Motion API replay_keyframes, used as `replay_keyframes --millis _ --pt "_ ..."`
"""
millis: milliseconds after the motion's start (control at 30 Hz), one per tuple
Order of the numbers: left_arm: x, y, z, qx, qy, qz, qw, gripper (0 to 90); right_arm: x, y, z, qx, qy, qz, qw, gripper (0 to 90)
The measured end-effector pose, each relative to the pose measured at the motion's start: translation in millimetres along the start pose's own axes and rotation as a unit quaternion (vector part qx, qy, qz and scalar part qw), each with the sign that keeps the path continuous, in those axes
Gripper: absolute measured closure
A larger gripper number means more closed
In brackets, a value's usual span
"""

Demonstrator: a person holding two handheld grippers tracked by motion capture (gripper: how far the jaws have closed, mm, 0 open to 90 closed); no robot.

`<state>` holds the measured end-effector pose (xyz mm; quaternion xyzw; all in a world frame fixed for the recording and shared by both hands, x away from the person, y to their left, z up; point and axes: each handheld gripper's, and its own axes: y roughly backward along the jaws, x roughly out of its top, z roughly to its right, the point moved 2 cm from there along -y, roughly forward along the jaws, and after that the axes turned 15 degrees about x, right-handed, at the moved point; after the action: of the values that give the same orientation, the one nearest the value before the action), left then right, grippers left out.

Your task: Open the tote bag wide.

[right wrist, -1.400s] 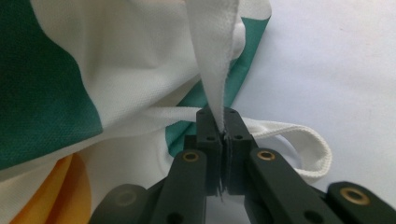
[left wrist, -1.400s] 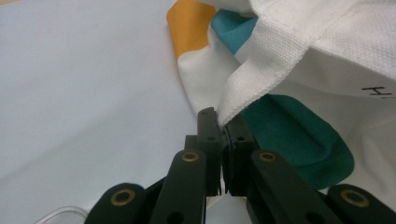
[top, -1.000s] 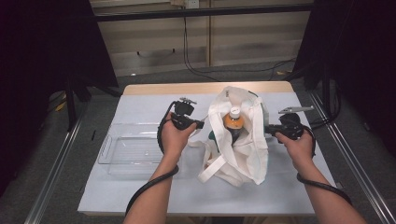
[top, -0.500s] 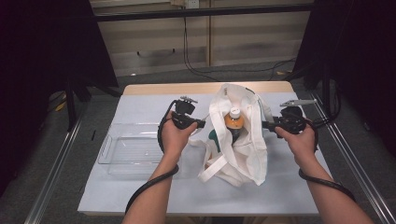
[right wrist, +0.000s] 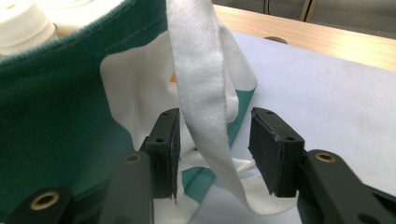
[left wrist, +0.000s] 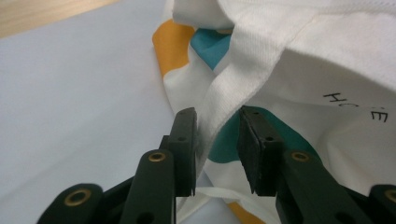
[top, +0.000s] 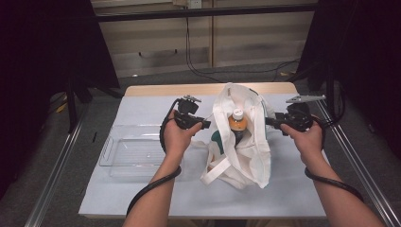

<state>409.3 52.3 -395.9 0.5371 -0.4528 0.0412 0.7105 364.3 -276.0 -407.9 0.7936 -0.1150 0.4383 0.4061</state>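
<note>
two gripper views show straps [right wrist: 201,93] between parted fingers [left wrist: 184,140].

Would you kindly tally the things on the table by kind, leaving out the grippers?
Tote bag: 1
Bottle standing inside the bag: 1
Clear plastic tray: 1
Total: 3

I see a tote bag [top: 243,151] of woven white cloth, matt, with a coarse twill strap [right wrist: 201,93]. My gripper pads [right wrist: 261,140] look matt black and rubbery. At nine o'clock lies a glossy clear plastic tray [top: 132,156]. Matt pale sheet over the wooden table [top: 156,89].
</note>
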Motion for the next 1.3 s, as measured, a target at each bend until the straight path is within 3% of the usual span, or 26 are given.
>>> replay_keyframes --millis 33,133,200,233,267,300,367,500,567,600,800,833,900,1300 --pt "1.4 1.6 -1.0 -0.002 -0.009 -0.001 1.0000 66.7 1.0 0.4 -0.3 0.000 0.001 0.001 1.0000 55.0" --pt "6.4 4.3 1.5 0.004 -0.002 0.008 1.0000 63.7 3.2 0.0 -1.2 0.002 0.006 0.002 1.0000 58.6" --pt "8.3 5.1 1.4 0.001 -0.008 0.012 0.9999 64.4 3.5 -0.1 -1.5 0.002 0.005 0.002 1.0000 59.9" --pt "10.0 6.3 1.2 0.000 -0.020 0.012 0.9997 66.1 3.9 -0.5 -1.9 0.003 0.004 0.003 1.0000 64.9" --pt "11.5 6.0 3.8 0.001 -0.005 0.023 0.9997 66.1 3.9 -0.5 -1.9 0.003 0.004 0.003 1.0000 64.9" --pt "13.6 6.8 4.7 -0.007 -0.009 0.027 0.9996 71.3 4.3 -0.7 -2.4 0.004 0.004 0.004 1.0000 70.4" --pt "14.3 6.4 5.5 -0.001 -0.022 0.022 0.9995 75.4 4.0 -1.1 -2.7 0.002 0.004 0.002 1.0000 75.3" --pt "11.9 3.6 3.7 -0.010 -0.005 0.016 0.9998 85.8 1.0 -3.7 -2.0 0.008 -0.002 0.000 1.0000 87.2" --pt "9.3 1.1 1.1 -0.008 -0.002 0.008 0.9999 86.5 -1.8 -6.2 -0.6 0.010 -0.011 -0.001 0.9999 88.0" --pt "7.6 -0.6 0.9 -0.002 0.012 0.006 0.9999 86.6 -3.0 -7.4 0.2 0.011 -0.011 -0.004 0.9999 88.2" --pt "0.9 -7.5 -6.6 0.000 0.017 -0.009 0.9998 86.9 -11.9 -14.4 5.9 0.007 -0.021 -0.013 0.9997 88.5" --pt "-0.3 -9.8 -6.7 0.001 0.025 -0.013 0.9996 86.9 -16.1 -16.8 9.5 0.007 -0.028 -0.016 0.9995 88.5" --pt "-2.6 -13.3 -9.7 0.001 0.020 -0.025 0.9995 86.8 -19.2 -18.4 12.1 0.007 -0.032 -0.018 0.9993 88.5" --pt "-6.7 -21.3 -10.6 0.001 0.026 -0.034 0.9991 87.2 -40.4 -30.1 21.7 0.011 -0.049 -0.029 0.9983 88.5"
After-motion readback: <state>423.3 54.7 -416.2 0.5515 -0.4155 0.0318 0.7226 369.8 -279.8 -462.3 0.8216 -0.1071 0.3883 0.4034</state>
